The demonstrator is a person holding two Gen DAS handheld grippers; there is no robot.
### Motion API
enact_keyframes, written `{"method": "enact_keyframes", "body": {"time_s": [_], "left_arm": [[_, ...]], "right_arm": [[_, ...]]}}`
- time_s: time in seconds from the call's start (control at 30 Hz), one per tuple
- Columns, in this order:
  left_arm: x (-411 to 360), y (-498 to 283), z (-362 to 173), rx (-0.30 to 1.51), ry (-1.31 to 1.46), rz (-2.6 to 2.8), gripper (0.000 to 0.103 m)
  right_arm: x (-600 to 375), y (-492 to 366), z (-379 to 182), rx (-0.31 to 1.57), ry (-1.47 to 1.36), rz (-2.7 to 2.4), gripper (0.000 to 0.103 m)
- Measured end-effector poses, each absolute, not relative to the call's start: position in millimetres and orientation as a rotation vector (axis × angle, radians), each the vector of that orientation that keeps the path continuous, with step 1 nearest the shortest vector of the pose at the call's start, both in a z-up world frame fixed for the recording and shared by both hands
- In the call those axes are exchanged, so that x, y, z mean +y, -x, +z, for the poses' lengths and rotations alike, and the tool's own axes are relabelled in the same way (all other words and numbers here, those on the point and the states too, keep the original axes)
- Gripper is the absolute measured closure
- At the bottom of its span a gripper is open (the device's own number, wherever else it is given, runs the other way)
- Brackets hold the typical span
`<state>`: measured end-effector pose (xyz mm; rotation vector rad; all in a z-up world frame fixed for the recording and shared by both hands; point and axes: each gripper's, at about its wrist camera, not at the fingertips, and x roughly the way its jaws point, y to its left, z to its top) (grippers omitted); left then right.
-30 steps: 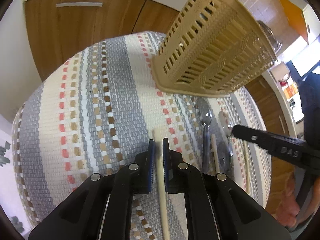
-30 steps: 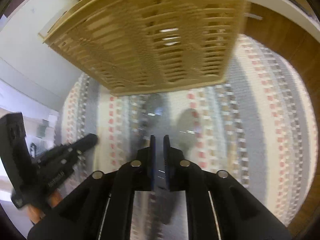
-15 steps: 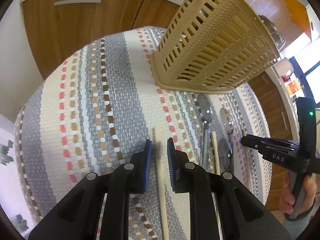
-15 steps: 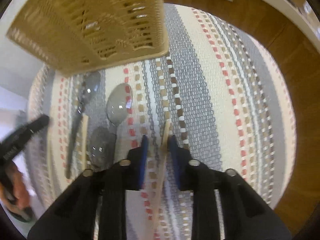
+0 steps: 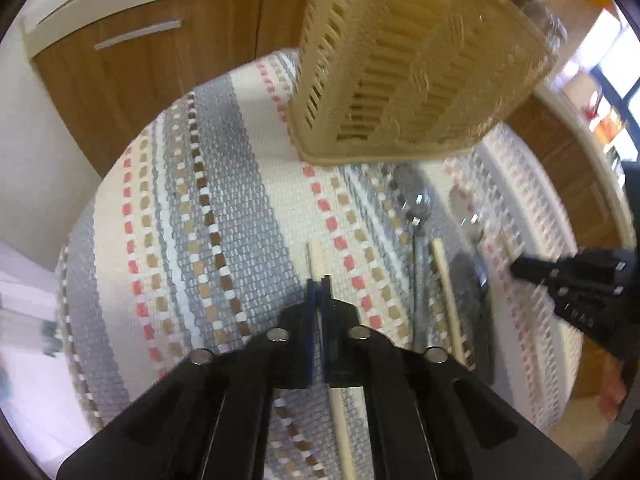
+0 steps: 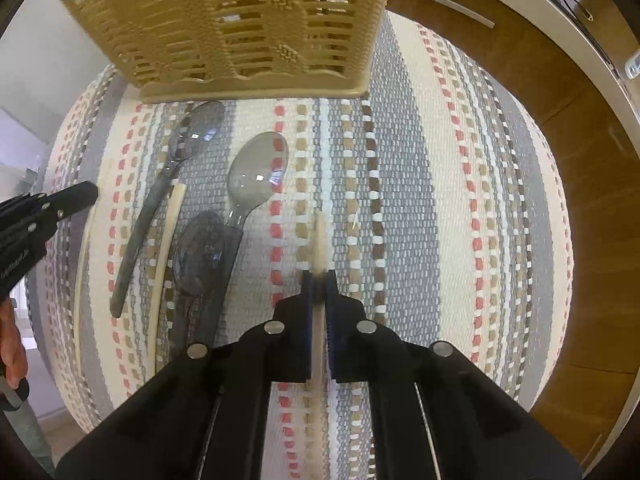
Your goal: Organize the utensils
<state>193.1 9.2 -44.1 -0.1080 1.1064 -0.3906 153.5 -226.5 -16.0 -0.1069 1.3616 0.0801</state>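
So my left gripper point(image 5: 319, 285) has just pinched shut, and its blue pads are clamped on a pale chopstick point(image 5: 314, 254) that pokes out a little past the fingertips and runs back under the gripper toward the camera. It's angled steeply down at a striped woven mat point(image 5: 224, 184), the grey, cream and red-dotted kind.

Same story on the other side: my right gripper point(image 6: 319, 280) has also just closed, and there's a second pale chopstick point(image 6: 320, 236) squeezed between its pads, the free end sticking forward over the mat point(image 6: 420, 168). That stick looks a bit blurred, so I can't tell if it's off the mat or touching it.

Moving outward, the rest of the utensils lie in a loose bunch on the mat between my two grippers. From the right wrist view I see a clear grey plastic spoon point(image 6: 256, 176) with its bowl pointing away from me, a darker grey spoon point(image 6: 196, 132) left of it, and a third spoon point(image 6: 200, 252) lying over the handle of the clear one. One more chopstick point(image 6: 170, 232) sits between the spoons and another point(image 6: 82, 248) lies at the far left of the bunch.

Past the utensils stands a beige slotted plastic basket point(image 6: 240, 28) at the far edge of the mat, upright as far as I can tell. Beyond that are wooden cabinet doors point(image 5: 132, 64) with a metal handle point(image 5: 138, 35).
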Motion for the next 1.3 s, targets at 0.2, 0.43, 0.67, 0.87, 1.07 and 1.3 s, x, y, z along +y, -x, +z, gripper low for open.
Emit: {"method": "enact_keyframes", "body": {"time_s": [0.2,0.43,0.67,0.87,1.07,1.3], "left_arm": [[30.5,-163.7,0.3,0.851,0.262,-0.489,0.103],[26.3,-138.6,37.4,0.714,0.237,-0.529,0.103],[27.0,-178.1,-22.1,1.083,0.218,-0.437,0.094],[7.4,-187.2,-43.8,1.170,0.130,-0.366,0.070],[-11.7,-182.5,-45.4,1.164,0.015,-0.328,0.099],[-20.4,-174.5,-38.8,1.081,0.030,-0.348,0.103]], "right_arm": [[-231.0,-111.9,23.5,1.150,0.049,0.169,0.099],[-249.6,-75.6,76.8,0.939,0.043,0.197,0.099],[-248.4,-82.4,75.7,0.951,0.016,0.217,0.099],[-250.5,-93.8,54.3,1.006,-0.011,0.239,0.099],[-256.3,-97.5,48.4,1.015,-0.022,0.246,0.099],[-262.8,-99.7,50.4,1.010,-0.035,0.242,0.099]]}}
